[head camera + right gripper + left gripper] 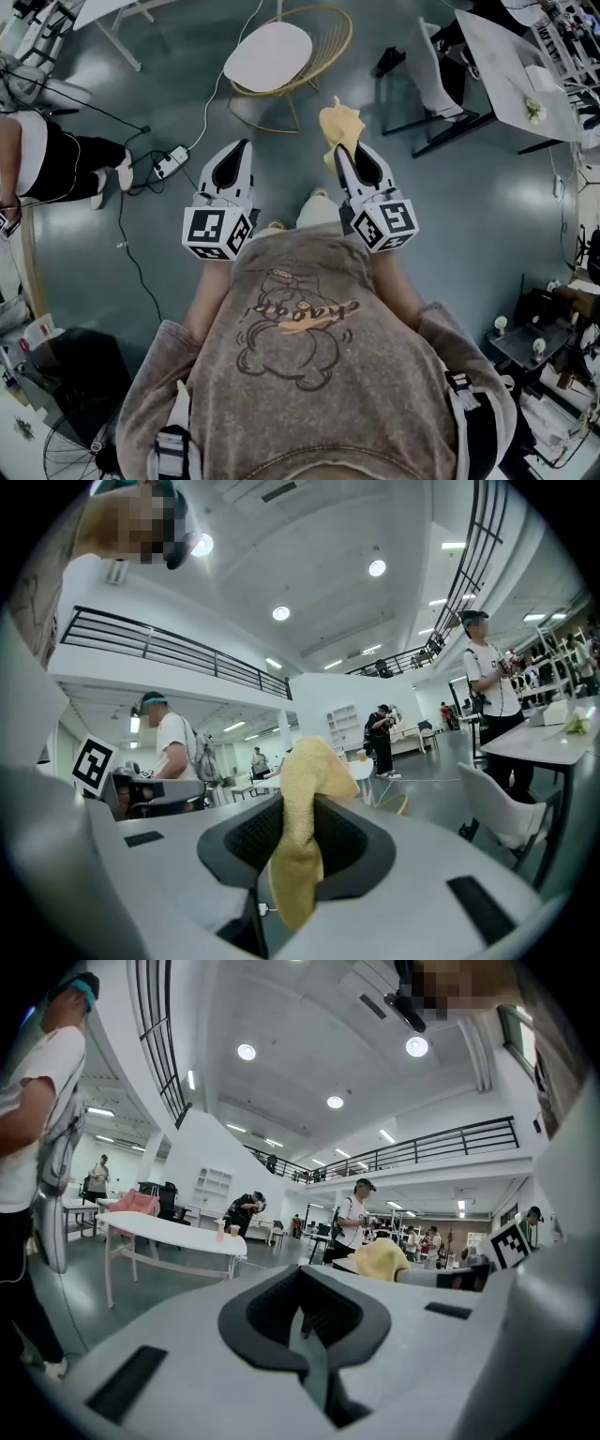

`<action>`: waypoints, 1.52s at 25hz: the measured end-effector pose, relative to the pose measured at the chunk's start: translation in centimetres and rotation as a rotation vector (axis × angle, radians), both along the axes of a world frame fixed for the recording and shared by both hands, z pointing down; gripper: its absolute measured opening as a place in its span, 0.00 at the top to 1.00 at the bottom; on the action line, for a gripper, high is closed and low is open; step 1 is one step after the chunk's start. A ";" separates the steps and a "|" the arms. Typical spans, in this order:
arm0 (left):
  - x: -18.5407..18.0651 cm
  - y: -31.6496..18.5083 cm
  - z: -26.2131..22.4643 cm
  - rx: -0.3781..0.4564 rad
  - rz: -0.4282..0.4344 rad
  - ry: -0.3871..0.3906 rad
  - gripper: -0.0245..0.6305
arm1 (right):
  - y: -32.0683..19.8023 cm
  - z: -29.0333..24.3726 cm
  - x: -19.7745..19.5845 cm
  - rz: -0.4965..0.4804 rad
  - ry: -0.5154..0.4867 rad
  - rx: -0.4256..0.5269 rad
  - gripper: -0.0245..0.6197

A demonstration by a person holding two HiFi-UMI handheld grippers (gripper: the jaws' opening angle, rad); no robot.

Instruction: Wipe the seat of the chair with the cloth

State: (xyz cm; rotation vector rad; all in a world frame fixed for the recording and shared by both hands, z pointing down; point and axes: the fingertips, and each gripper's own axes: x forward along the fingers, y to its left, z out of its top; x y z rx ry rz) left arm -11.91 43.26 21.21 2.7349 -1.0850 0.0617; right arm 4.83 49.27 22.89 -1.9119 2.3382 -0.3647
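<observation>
The chair stands on the grey floor ahead of me, with a round white seat (269, 54) in a gold wire frame (330, 37). My right gripper (340, 150) is shut on a yellow cloth (339, 125), which bunches up above its tips and hangs down between the jaws (302, 794). It is held in the air short of the chair and does not touch the seat. My left gripper (246, 146) is level with it on the left, jaws together and nothing in them. In the left gripper view the cloth (380, 1260) shows off to the right.
A power strip (170, 161) and cables lie on the floor left of the chair. A seated person's legs (66, 159) are at the far left. A white table (511, 66) and a black-framed chair (436, 70) stand at the upper right. Several people stand around the hall.
</observation>
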 end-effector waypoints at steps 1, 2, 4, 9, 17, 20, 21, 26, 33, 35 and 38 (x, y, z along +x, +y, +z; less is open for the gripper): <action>-0.1 -0.2 0.1 -0.002 0.003 0.000 0.95 | -0.1 -0.1 0.0 0.005 0.000 0.002 0.79; -0.2 -0.4 0.2 -0.004 0.004 0.000 0.95 | -0.2 -0.1 -0.1 0.010 -0.001 0.003 0.79; -0.3 -0.8 0.5 -0.009 0.004 0.002 0.95 | -0.5 0.0 -0.1 0.016 -0.002 0.003 0.79; -0.2 -2.5 0.8 -0.007 -0.003 0.006 0.95 | -2.3 0.5 -0.3 0.010 0.000 -0.002 0.79; 0.8 -7.7 1.3 -0.011 -0.035 0.002 0.95 | -8.3 1.1 1.2 -0.022 -0.005 -0.009 0.79; 1.8 -10.4 1.6 -0.015 -0.045 -0.002 0.95 | -11.2 1.2 2.0 -0.042 -0.006 -0.010 0.79; 2.3 -11.4 1.6 -0.018 -0.050 -0.001 0.95 | -12.3 1.2 2.3 -0.049 -0.007 -0.010 0.79; 4.4 -16.9 1.4 -0.028 -0.082 0.004 0.95 | -18.5 1.1 4.3 -0.089 -0.010 -0.021 0.79; 7.5 -24.9 0.2 -0.034 -0.148 0.016 0.95 | -27.3 -0.1 7.9 -0.149 0.006 -0.033 0.79; 8.3 -27.1 0.2 -0.038 -0.171 0.016 0.95 | -29.9 -0.3 8.9 -0.169 0.017 -0.037 0.79; 9.3 -30.0 0.1 -0.044 -0.213 0.016 0.95 | -33.5 -0.5 10.1 -0.218 0.032 -0.046 0.79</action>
